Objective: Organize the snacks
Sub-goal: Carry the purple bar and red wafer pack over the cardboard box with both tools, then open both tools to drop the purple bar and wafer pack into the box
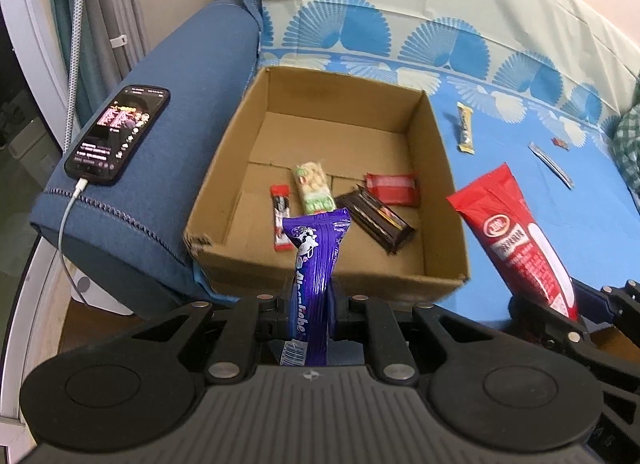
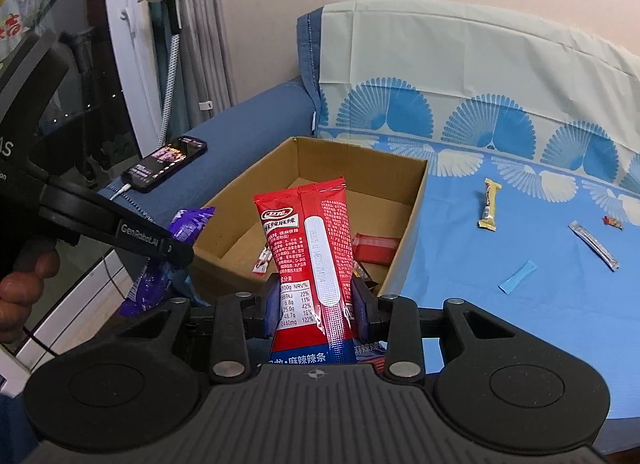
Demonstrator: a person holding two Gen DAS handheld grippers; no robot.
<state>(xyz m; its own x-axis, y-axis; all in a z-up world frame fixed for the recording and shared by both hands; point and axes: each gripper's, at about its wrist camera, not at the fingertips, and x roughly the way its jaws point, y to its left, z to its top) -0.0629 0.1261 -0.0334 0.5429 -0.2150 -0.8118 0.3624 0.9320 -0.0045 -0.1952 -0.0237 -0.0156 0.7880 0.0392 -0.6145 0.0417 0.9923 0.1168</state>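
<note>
A: Where are the snacks?

B: Two are held. The left gripper [image 1: 310,304] has its jaws clamped on a purple wrapper [image 1: 316,248], which stands upright over the near wall of the cardboard box [image 1: 236,152]. The right gripper [image 2: 316,304] has its jaws clamped on a red packet [image 2: 308,240], also upright, just before the box's near edge.

A: And inside the box?

B: Four lie on its floor toward the near side: a thin red stick [image 1: 280,220], a pale green bar [image 1: 314,188], a dark brown bar [image 1: 376,220] and a red bar [image 1: 394,188]. The brown bar's far end touches the red one.

A: Anything still outside?

B: On the blue sheet [image 2: 520,324] to the right of the box lie a yellow bar [image 2: 489,204], a silver sachet [image 2: 594,245], a small red candy [image 2: 613,223] and a light blue sachet [image 2: 517,277], all apart from one another.

A: What carries the box?

B: The sheet covers a sofa seat; the box sits at its left edge, against the blue armrest [image 1: 180,76]. A phone [image 1: 118,134] lies on the armrest with a white cable [image 1: 66,224] plugged in. A hand [image 2: 24,284] grips the left tool's handle.
</note>
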